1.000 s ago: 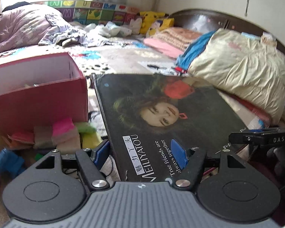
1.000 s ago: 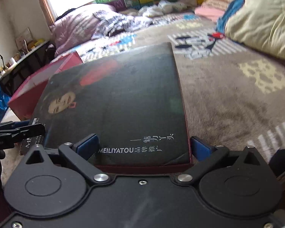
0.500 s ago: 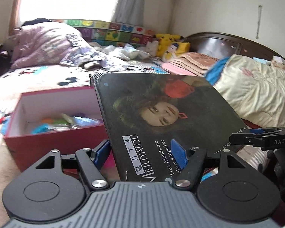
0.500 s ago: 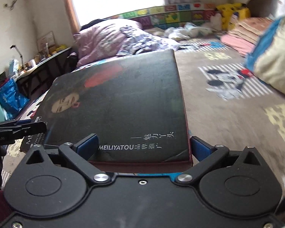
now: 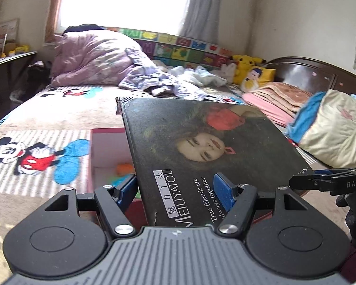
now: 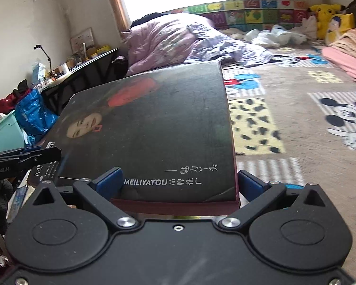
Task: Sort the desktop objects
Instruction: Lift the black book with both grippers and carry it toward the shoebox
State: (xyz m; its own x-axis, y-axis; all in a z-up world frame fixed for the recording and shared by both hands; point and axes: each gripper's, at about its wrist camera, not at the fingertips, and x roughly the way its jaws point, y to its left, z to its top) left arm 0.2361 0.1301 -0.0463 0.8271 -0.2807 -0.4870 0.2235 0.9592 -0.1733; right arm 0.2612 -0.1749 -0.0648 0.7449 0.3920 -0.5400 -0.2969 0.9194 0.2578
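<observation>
With the left gripper (image 5: 175,190) and right gripper (image 6: 179,182) both pinching the dark lid (image 5: 208,147) in their jaws above the red box (image 5: 108,152), keep it level, square it over the rim, then lower both together.

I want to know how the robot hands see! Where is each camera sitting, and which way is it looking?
Left wrist: sits on the left gripper, looking along its jaws over the dark box lid to the red box and bed; a gloved hand shows at right.
Right wrist: sits on the right gripper, looking over the same lid toward the window.
Shared: the lid, each other's gripper, the Pikachu toy.
</observation>
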